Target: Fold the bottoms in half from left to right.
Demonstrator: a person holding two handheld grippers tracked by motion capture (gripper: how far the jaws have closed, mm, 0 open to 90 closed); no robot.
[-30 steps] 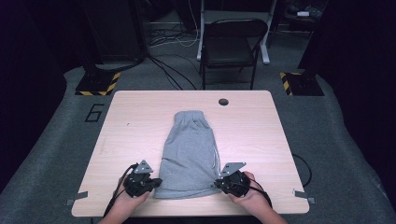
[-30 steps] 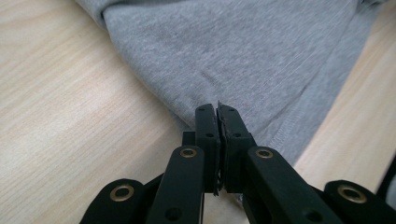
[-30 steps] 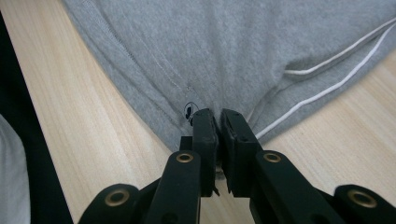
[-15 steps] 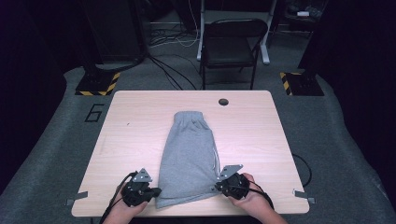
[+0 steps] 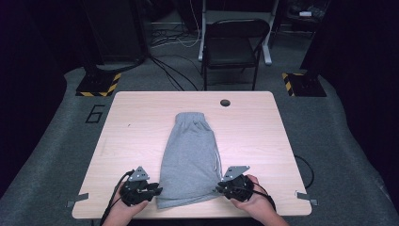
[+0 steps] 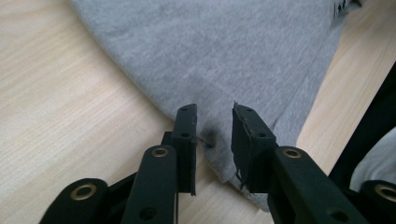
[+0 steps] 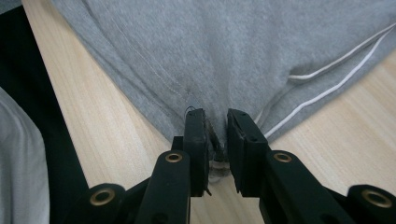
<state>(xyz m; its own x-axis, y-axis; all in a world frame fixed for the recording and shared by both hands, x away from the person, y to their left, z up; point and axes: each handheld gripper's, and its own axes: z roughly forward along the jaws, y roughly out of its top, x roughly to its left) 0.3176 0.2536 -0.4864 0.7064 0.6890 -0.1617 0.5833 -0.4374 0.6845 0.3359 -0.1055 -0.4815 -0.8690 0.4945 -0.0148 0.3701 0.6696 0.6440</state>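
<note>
Grey shorts (image 5: 190,155) lie flat on the wooden table (image 5: 136,122), waistband at the far end and hem toward the person. My left gripper (image 5: 157,190) sits at the hem's near left corner. In the left gripper view its jaws stand apart over the flat fabric (image 6: 233,56), so the gripper (image 6: 214,112) is open. My right gripper (image 5: 219,188) is at the near right corner. There the gripper (image 7: 216,116) is shut on the shorts' edge (image 7: 210,56), with creases running into the jaws. A white drawstring (image 7: 336,70) trails to the right.
A round cable hole (image 5: 225,102) is in the table's far edge. A black folding chair (image 5: 235,47) stands beyond the table with cables on the floor around it. The table's front edge is close below both hands.
Both grippers drew the hem toward the front edge, pulling the shorts longer and narrower. The left gripper's jaws now stand apart on the corner.
</note>
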